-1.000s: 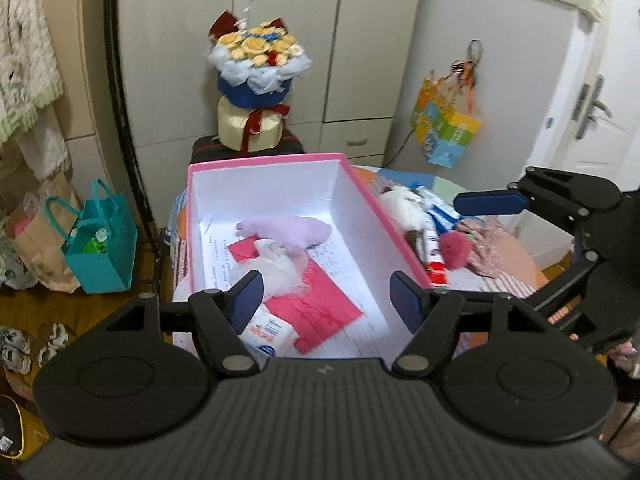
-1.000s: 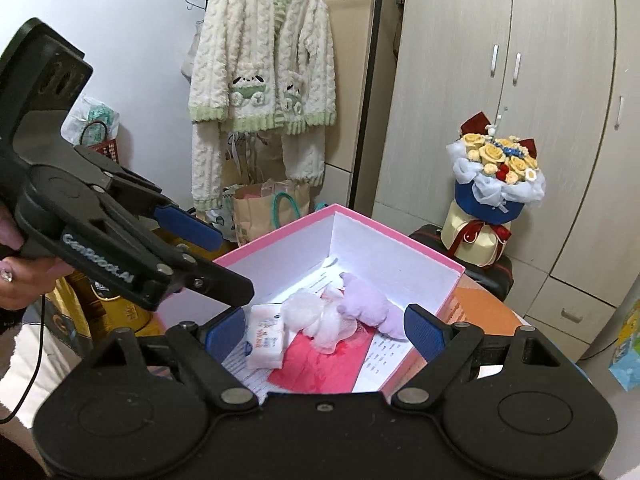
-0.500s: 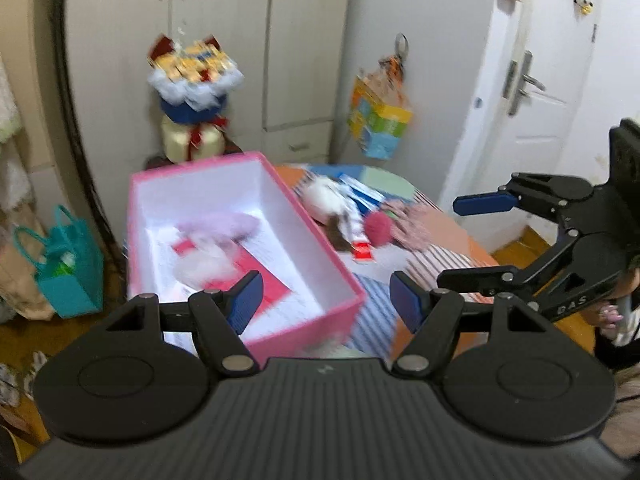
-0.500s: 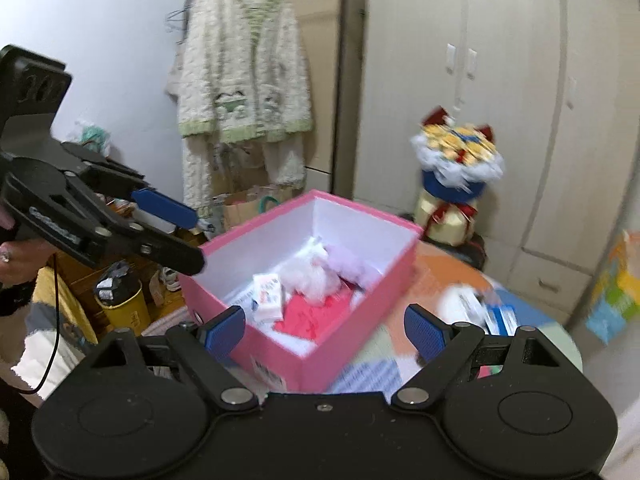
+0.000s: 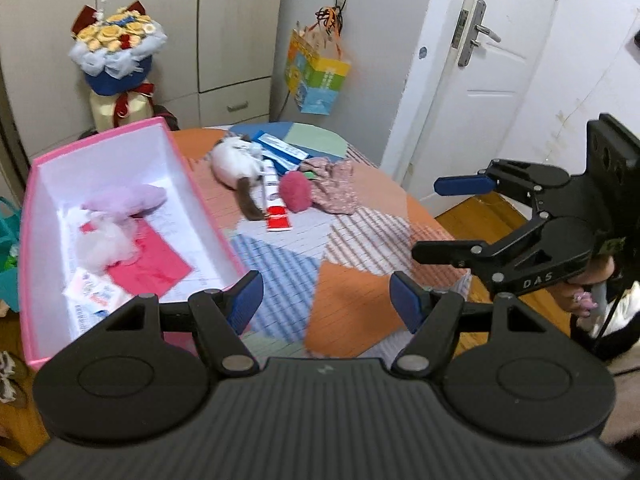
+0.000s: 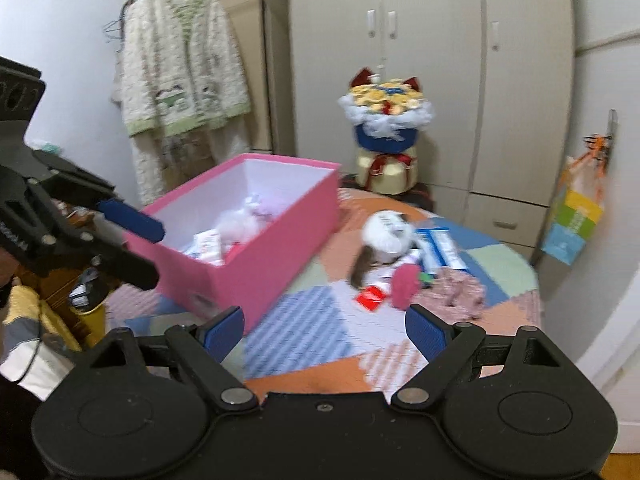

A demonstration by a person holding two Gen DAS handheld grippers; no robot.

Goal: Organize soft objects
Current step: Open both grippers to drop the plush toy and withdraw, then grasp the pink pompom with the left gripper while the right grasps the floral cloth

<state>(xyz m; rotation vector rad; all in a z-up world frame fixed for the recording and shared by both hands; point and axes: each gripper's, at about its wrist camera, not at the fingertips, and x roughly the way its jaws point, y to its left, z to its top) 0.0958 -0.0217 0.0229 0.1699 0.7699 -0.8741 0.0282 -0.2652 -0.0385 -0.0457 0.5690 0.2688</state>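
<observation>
A pink box (image 5: 208, 216) (image 6: 272, 240) stands on the left of a round table. It holds a purple plush (image 5: 128, 200), a white fluffy toy (image 5: 104, 246), a tissue pack (image 5: 94, 292) and a red sheet. On the table lie a white and brown plush (image 5: 236, 164) (image 6: 386, 234), a magenta pom-pom (image 5: 295, 191) (image 6: 404, 286) and a floral cloth (image 5: 334, 188) (image 6: 460, 290). My left gripper (image 5: 326, 300) is open and empty above the table's near side. My right gripper (image 6: 324, 334) is open and empty, also seen from the left wrist (image 5: 448, 216).
The patchwork tablecloth (image 5: 280, 264) covers the table. Blue-white packets (image 5: 280, 152) and a red card (image 5: 279, 223) lie by the plush. A flower bouquet (image 5: 116, 64) stands behind the box. A door (image 5: 488, 72) is at the right, a cardigan (image 6: 180, 80) hangs at the left.
Both grippers have pulled back from over the pink box and swung right toward the table's middle. Both stay open and empty.
</observation>
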